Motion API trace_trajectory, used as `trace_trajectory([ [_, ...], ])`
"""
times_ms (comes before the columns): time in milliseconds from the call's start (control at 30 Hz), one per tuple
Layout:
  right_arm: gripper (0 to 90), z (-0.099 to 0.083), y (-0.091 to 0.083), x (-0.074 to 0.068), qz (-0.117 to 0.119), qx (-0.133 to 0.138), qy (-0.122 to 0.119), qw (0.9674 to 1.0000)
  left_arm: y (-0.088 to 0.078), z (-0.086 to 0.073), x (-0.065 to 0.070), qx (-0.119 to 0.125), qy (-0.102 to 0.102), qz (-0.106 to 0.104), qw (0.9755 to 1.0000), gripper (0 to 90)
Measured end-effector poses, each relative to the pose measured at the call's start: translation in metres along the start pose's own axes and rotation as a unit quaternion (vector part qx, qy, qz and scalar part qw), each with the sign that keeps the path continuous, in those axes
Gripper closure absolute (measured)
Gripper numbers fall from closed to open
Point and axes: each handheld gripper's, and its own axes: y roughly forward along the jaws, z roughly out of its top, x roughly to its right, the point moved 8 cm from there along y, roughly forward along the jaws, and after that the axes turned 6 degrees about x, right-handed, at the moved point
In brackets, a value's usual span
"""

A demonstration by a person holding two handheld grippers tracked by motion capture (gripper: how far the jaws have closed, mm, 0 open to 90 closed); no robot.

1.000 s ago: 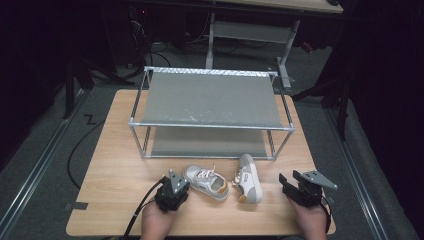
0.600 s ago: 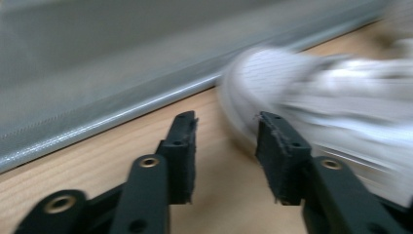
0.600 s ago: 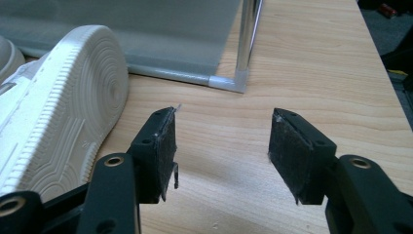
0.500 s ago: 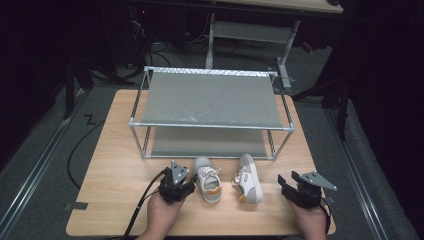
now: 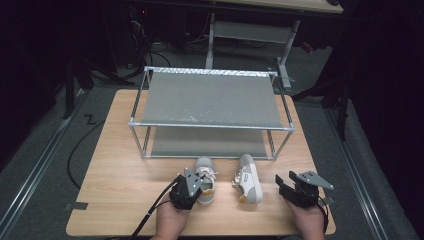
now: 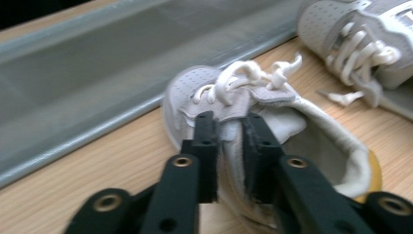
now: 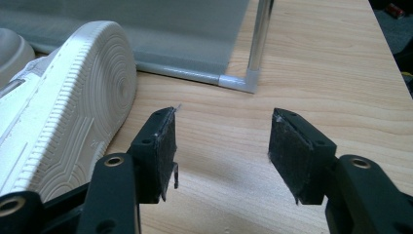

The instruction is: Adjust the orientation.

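Left claw (image 5: 192, 184): the jaws have just been closing and now pinch the collar wall of the left sneaker (image 5: 204, 173), one pad inside the opening, one outside, as the left gripper view (image 6: 228, 155) confirms. One second ago this claw sat at the shoe's heel end with the sneaker lying slantwise across the surface; the sneaker now points toe-first toward the shoe rack (image 5: 210, 125) and lies in the lower centre of the high view, just in front of the rack's lower shelf. Judgement: the grasp is established, and the shoe is aligned for lifting onto a shelf.

Right claw (image 5: 295, 187): jaws stand wide with nothing between them, as the right gripper view (image 7: 221, 146) shows, hovering over bare surface (image 5: 115, 165) at the lower right of the high view, unchanged from one second ago.

Right sneaker (image 5: 248, 178): lies on its side, sole toward the right claw, just beside the left sneaker but apart from it. Judgement: it remains to be handled.
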Motion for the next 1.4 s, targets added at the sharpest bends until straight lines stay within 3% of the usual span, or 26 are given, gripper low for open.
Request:
trace_trajectory([
  [67, 44.3, 0.001, -0.002, 0.0, 0.001, 0.004, 0.002, 1.0, -0.008, -0.001, -0.006, -0.005, 0.006, 0.006, 1.0, 82.8],
  [200, 44.9, 0.008, -0.007, -0.011, 0.011, 0.016, -0.001, 0.9998, -0.016, -0.003, -0.003, -0.01, 0.012, -0.002, 0.9999, 82.0],
  [233, 44.9, 0.008, -0.007, -0.011, 0.011, 0.016, -0.001, 0.9998, -0.018, -0.005, -0.001, -0.012, 0.005, -0.011, 0.9999, 80.9],
  [300, 44.8, 0.014, -0.009, -0.028, 0.03, 0.025, -0.007, 0.9992, -0.021, -0.006, 0.006, -0.009, -0.022, -0.054, 0.9983, 74.1],
  [333, 44.8, 0.016, -0.01, -0.036, 0.036, 0.027, -0.014, 0.9989, -0.024, -0.003, 0.006, -0.004, -0.024, -0.07, 0.9973, 67.4],
  [367, 44.8, 0.016, -0.01, -0.036, 0.036, 0.027, -0.014, 0.9989, -0.024, -0.003, 0.006, -0.004, -0.024, -0.07, 0.9973, 62.5],
  [400, 44.7, 0.018, -0.009, -0.051, 0.05, 0.028, -0.025, 0.998, -0.033, 0.002, 0.002, 0.008, -0.013, -0.071, 0.9974, 59.8],
  [467, 44.7, 0.018, -0.008, -0.058, 0.059, 0.027, -0.028, 0.9975, -0.039, 0.005, -0.001, 0.019, -0.016, -0.074, 0.997, 54.8],
  [533, 44.9, 0.015, -0.001, -0.077, 0.075, 0.014, -0.046, 0.996, -0.049, 0.005, -0.012, 0.047, -0.025, -0.064, 0.9965, 55.7],
  [567, 45.1, 0.013, 0.001, -0.079, 0.077, 0.011, -0.049, 0.9957, -0.05, 0.003, -0.016, 0.051, -0.031, -0.059, 0.9965, 58.2],
  [633, 44.6, 0.012, 0.003, -0.081, 0.078, 0.008, -0.051, 0.9956, -0.043, -0.01, -0.03, 0.029, -0.043, -0.046, 0.9976, 60.3],
  [700, 44.6, 0.013, 0.004, -0.075, 0.072, 0.005, -0.028, 0.997, -0.03, -0.02, -0.041, 0.002, -0.047, -0.042, 0.998, 62.7],
  [767, 44.5, 0.012, 0.002, -0.067, 0.065, 0.009, -0.021, 0.9976, -0.024, -0.027, -0.042, -0.007, -0.066, -0.048, 0.9966, 64.4],
  [800, 44.5, 0.012, 0.002, -0.067, 0.065, 0.009, -0.021, 0.9976, -0.024, -0.027, -0.042, -0.007, -0.066, -0.048, 0.9966, 65.1],
  [933, 51.1, 0.008, -0.004, -0.038, 0.029, 0.009, -0.001, 0.9995, -0.016, -0.033, -0.03, -0.029, -0.055, -0.063, 0.9961, 65.1],
  [967, 53.5, 0.002, -0.004, -0.024, 0.012, -0.003, 0.001, 0.9999, -0.014, -0.033, -0.027, -0.032, -0.053, -0.068, 0.9957, 66.5],
  [1067, 53.6, -0.003, -0.002, -0.015, 0.006, -0.015, 0.004, 0.9999, -0.013, -0.033, -0.024, -0.031, -0.064, -0.077, 0.9945, 70.5],
  [1133, 51.5, -0.005, -0.001, -0.002, 0.0, -0.017, 0.021, 0.9996, -0.011, -0.034, -0.026, -0.038, -0.084, -0.079, 0.9927, 70.3],
  [1200, 51.5, -0.003, 0.0, 0.001, -0.008, -0.014, 0.02, 0.9997, -0.01, -0.036, -0.028, -0.042, -0.08, -0.073, 0.9931, 70.2],
  [1300, 52.6, 0.003, 0.01, 0.012, -0.017, -0.012, 0.03, 0.9993, -0.006, -0.041, -0.024, -0.056, -0.086, -0.079, 0.9916, 71.2],
  [1333, 53.8, 0.004, 0.021, 0.013, -0.009, -0.021, 0.037, 0.999, -0.002, -0.041, -0.023, -0.062, -0.094, -0.082, 0.9903, 74.4],
  [1367, 53.8, 0.004, 0.021, 0.013, -0.009, -0.021, 0.037, 0.999, -0.002, -0.041, -0.023, -0.062, -0.094, -0.082, 0.9903, 75.7],
  [1400, 53.8, 0.003, 0.033, 0.009, -0.001, -0.031, 0.021, 0.9993, 0.002, -0.04, -0.02, -0.062, -0.095, -0.085, 0.9899, 75.5],
])
